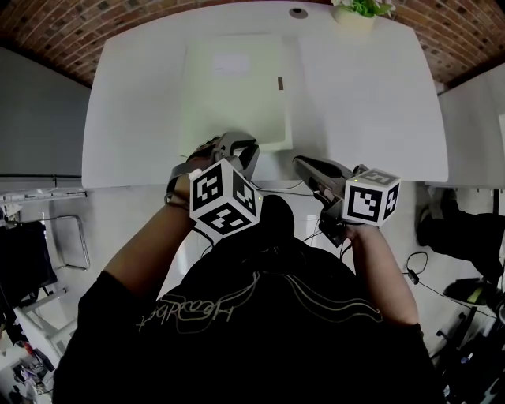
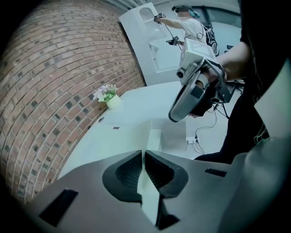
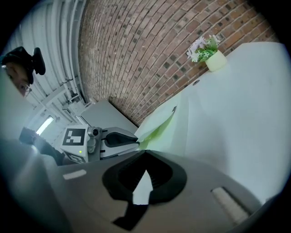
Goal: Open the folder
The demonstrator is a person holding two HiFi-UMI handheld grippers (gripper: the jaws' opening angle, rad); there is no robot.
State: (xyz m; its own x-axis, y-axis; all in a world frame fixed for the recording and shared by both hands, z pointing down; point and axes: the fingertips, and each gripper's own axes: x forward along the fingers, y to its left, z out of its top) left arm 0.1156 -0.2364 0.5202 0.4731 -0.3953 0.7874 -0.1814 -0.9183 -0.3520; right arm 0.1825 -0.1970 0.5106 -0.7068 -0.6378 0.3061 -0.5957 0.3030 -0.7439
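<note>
A pale green folder (image 1: 237, 87) lies flat on the white table (image 1: 371, 95), with a white label near its far end. My left gripper (image 1: 245, 147) is at the folder's near edge, shut on the thin cover. In the left gripper view the cover's edge (image 2: 148, 191) runs between the pads of my left gripper (image 2: 144, 152). The right gripper view shows the cover (image 3: 166, 120) lifted a little off a brighter green inside, with the left gripper (image 3: 134, 140) at its corner. My right gripper (image 1: 304, 164) hangs just right of the folder by the table's front edge, shut and holding nothing (image 3: 145, 154).
A small potted plant (image 1: 359, 9) stands at the table's far edge, beside a round cable hole (image 1: 298, 13). A brick wall (image 3: 136, 54) runs behind the table. Cables and gear (image 1: 442, 229) lie on the floor to the right of the person.
</note>
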